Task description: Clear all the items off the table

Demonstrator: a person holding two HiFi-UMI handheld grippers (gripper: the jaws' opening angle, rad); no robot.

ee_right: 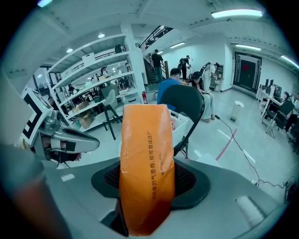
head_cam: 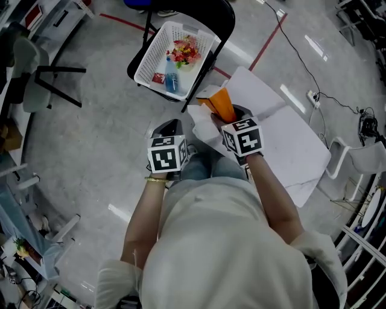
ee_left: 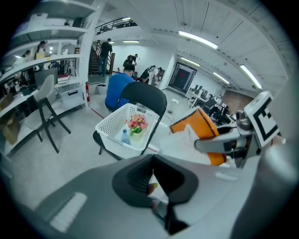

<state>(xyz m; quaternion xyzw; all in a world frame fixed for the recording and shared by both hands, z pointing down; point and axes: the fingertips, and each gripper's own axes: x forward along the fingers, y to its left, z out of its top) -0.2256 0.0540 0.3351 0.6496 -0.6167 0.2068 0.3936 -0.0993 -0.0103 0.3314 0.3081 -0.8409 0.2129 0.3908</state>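
Note:
My right gripper (head_cam: 232, 114) is shut on an orange packet (ee_right: 145, 172), which stands up between its pads and hides their tips. From above, the orange packet (head_cam: 222, 104) hangs over the near corner of the white table (head_cam: 289, 145). A white basket (head_cam: 148, 57) rests on a black chair (head_cam: 224, 18) ahead; it holds a flower pot (head_cam: 184, 51), a blue bottle (head_cam: 171, 78) and a red packet (head_cam: 158, 77). My left gripper (head_cam: 170, 127) is beside the right one, over the floor. Its pads (ee_left: 140, 177) meet, and I see nothing gripped between them.
Grey chairs (head_cam: 36, 78) stand at the left by shelving. A cable and power strip (head_cam: 313, 96) lie on the floor beyond the table, with red tape lines (head_cam: 268, 42) nearby. People (ee_left: 117, 88) sit and stand in the background behind the basket.

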